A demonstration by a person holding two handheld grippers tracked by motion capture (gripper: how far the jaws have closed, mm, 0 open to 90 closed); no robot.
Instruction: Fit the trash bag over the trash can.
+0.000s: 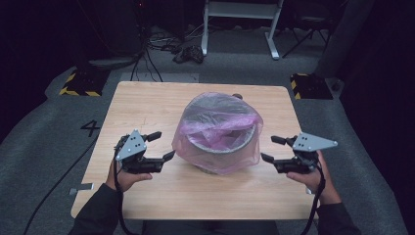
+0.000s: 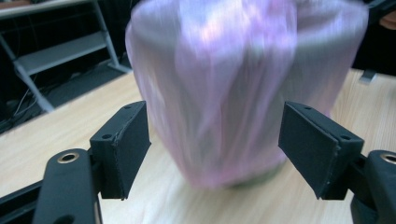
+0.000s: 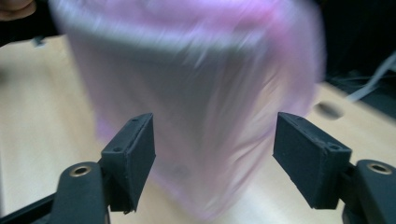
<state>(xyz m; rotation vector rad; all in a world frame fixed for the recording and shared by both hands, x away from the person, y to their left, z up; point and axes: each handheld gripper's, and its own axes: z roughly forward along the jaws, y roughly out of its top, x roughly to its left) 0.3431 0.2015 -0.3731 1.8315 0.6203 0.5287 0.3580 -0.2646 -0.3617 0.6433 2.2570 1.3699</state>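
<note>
Fingers (image 2: pixel 123 149) of the left gripper (image 1: pixel 157 145) stand spread with nothing between them, and the right gripper (image 1: pixel 274 149) is spread and empty too. Both face the bin (image 1: pixel 218 142) from opposite sides, near it but apart from it. The bin is a round grey pail lined with a pink bag (image 1: pixel 195 139) whose film folds over the rim and hangs down the outside almost to the bench (image 1: pixel 147 98). It stands upright at the middle of the bench.

Judging by this, the step in hand is seating the bag, and both grippers look clear of the film. To do it well, the 2 grippers should pinch the loose film low on opposite sides and draw it down evenly, so the liner sits snug without tearing. Pulling on 1 side alone could tip or slide the light pail. Both gripper views are blurred, so creases in the film are hard to judge.
</note>
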